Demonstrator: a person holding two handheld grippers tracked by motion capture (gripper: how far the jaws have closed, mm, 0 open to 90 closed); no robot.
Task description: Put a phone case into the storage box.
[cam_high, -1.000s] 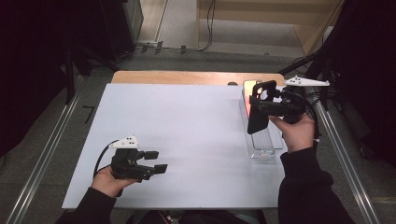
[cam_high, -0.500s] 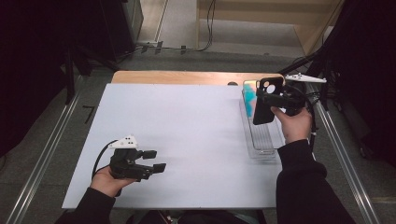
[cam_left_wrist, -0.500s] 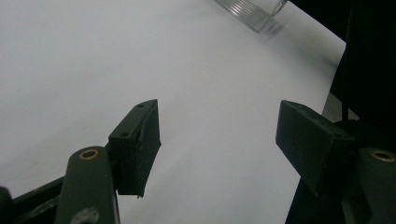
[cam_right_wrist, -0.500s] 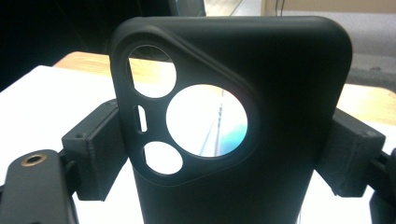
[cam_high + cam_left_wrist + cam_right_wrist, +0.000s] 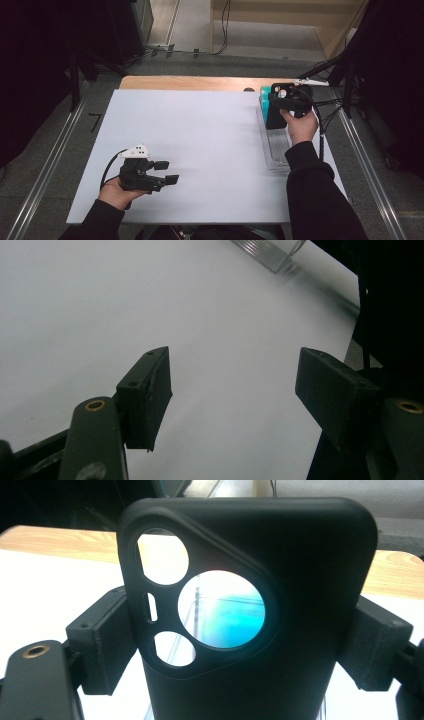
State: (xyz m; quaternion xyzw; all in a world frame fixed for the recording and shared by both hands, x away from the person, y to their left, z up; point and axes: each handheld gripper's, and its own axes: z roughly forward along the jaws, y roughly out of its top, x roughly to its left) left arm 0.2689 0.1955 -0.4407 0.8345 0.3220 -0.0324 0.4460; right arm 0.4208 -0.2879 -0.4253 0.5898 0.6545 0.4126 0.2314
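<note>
The right gripper [image 5: 278,111] squeezes a black rubber phone case [image 5: 250,610] in its jaws, above the clear plastic tray [image 5: 274,150] at the counter's right edge. The left gripper [image 5: 167,171] rests near the front edge, jaws open and empty.

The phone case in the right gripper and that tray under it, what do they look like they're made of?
Phone case: probably soft matte black silicone or rubbery plastic, with a dull surface and rounded cutout edges. Tray: clear rigid plastic, since the white table shows through it.

Black, white and teal
Black phone case [image 5: 250,610]; white tabletop [image 5: 200,145] with wooden edge; clear tray [image 5: 274,150]; teal case [image 5: 263,98] behind.
</note>
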